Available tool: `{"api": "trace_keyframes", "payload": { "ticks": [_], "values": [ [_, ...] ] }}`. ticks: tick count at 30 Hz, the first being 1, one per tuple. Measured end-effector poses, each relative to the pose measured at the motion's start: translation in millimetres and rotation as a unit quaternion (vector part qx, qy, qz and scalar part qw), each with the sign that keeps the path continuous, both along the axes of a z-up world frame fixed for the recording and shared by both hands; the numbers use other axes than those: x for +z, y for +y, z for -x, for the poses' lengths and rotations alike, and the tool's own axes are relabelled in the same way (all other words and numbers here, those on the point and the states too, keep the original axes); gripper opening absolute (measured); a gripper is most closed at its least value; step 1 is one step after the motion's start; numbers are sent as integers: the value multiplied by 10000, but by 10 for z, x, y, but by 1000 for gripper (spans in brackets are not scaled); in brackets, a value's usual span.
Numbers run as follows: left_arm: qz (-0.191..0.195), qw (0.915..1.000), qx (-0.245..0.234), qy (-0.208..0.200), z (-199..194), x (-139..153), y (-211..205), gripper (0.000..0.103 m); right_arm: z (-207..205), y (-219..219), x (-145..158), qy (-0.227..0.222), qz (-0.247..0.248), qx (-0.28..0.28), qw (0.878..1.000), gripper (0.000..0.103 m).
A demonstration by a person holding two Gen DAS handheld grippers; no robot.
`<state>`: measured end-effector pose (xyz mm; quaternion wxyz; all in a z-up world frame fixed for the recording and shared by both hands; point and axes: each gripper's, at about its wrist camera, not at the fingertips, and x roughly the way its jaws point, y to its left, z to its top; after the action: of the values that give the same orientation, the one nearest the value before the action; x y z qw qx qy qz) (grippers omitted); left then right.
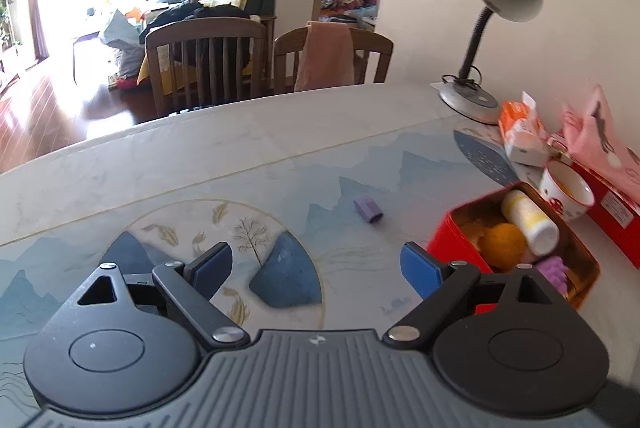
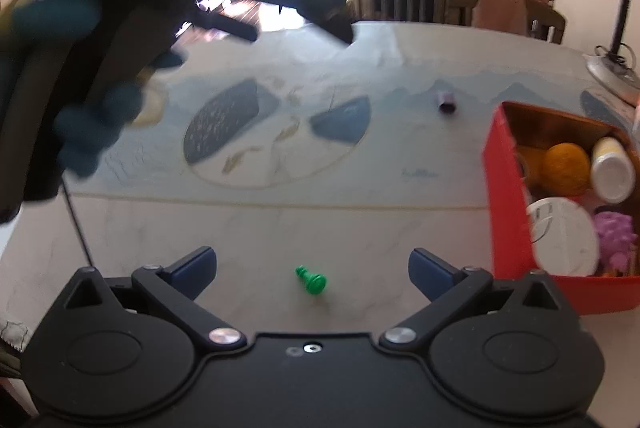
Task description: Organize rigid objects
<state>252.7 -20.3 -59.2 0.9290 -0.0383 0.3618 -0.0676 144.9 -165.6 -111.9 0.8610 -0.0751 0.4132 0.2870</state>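
A red tin box (image 1: 452, 244) (image 2: 508, 211) stands at the right of the table, holding an orange ball (image 2: 568, 167), a white bottle (image 2: 612, 169), a white round disc (image 2: 564, 236) and a purple toy (image 2: 614, 236). A small purple block (image 1: 369, 211) (image 2: 446, 101) lies on the table mat. A green chess pawn (image 2: 312, 280) lies on its side near the front edge. My left gripper (image 1: 320, 268) stands open over the mat, its right pad beside the tin. My right gripper (image 2: 312, 270) stands open, with the pawn between its fingers but untouched. The left gripper also shows as a blurred dark shape (image 2: 120, 19).
A desk lamp (image 1: 492, 27), an orange packet (image 1: 520, 131), a white bowl (image 1: 568, 187) and a red flat box with pink cloth (image 1: 608, 187) crowd the right edge by the wall. Two wooden chairs (image 1: 208, 59) stand beyond the table's far edge.
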Motion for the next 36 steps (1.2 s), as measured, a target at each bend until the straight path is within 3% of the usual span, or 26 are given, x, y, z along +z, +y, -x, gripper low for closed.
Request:
{"api": "trace_keyframes", "payload": {
  "ticks": [11,22,30,34,36],
  "values": [
    [-50,9996,139,260,-662,-394,-321,92,-149,123,-307,186,318,508,9980,79],
    [-205,9982,221,511,-1270,-790,-731,92,-140,21,-387,-4,422,1070,9934,62],
    [-344,9967,354,648,-1478,-1000,-870,91,-142,6,-389,-203,422,1292,9905,41],
    [-445,9963,364,640,-1517,-1048,-923,91,-162,8,-403,-246,393,1407,9890,36],
    [-432,9961,364,677,-1540,-1071,-934,85,-115,-42,-383,-277,390,1443,9884,33]
  ]
}}
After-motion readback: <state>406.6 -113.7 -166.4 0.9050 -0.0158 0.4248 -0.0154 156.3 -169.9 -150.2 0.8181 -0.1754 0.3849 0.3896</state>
